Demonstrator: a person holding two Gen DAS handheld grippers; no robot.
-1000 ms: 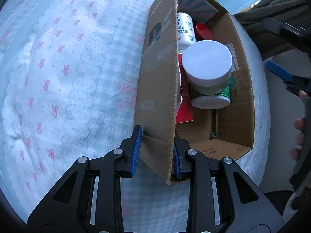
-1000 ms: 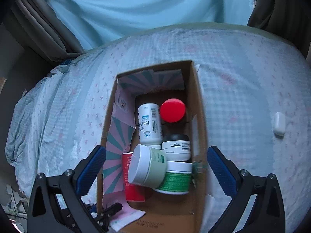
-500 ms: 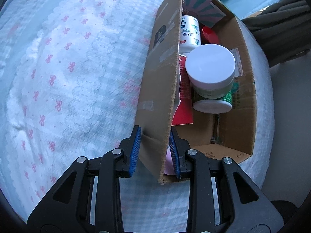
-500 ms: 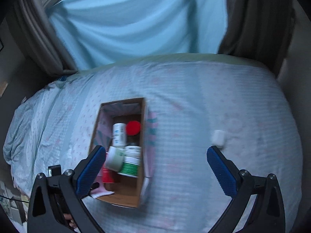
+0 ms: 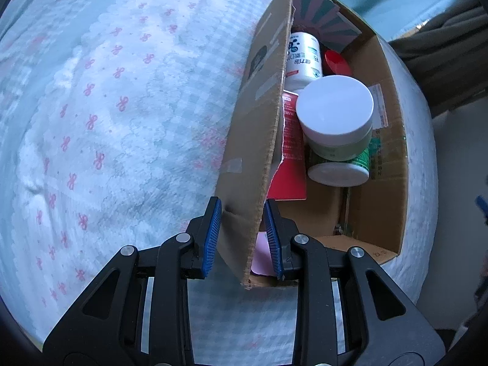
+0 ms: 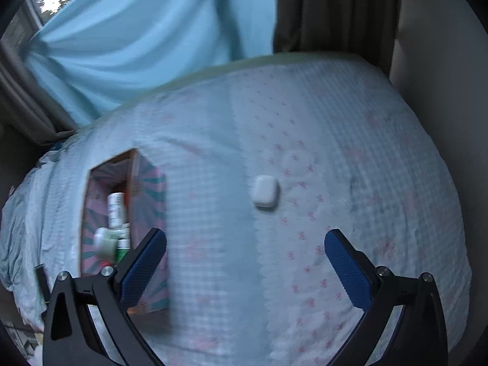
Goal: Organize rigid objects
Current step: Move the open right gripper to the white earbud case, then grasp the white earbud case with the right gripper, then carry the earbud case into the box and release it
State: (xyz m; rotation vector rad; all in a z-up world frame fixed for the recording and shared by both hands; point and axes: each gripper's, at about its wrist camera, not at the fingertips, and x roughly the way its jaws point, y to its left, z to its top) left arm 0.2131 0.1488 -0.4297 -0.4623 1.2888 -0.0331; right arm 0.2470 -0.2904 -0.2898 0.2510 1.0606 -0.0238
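Observation:
A cardboard box [image 5: 253, 128] stands on the bed. Inside lie a white-lidded green jar [image 5: 335, 113], a green-labelled jar [image 5: 341, 167], a white bottle [image 5: 302, 61], a red lid [image 5: 335, 62] and a red packet [image 5: 289, 164]. My left gripper [image 5: 242, 238] is shut on the box's left wall near its front corner. My right gripper [image 6: 245, 262] is open and empty above the bedspread. A small white case [image 6: 264, 191] lies on the bed ahead of it, apart from the fingers. The box [image 6: 122, 228] shows blurred at left in the right wrist view.
The bed has a light blue checked spread [image 5: 122, 122] with pink bows. A light blue curtain [image 6: 137, 45] and dark drapes [image 6: 332, 12] hang behind the bed. The bed's right edge [image 5: 424, 183] drops off beside the box.
My right gripper has swung right, away from the box, and the white case now lies ahead between its fingers. My left gripper keeps its hold on the box wall.

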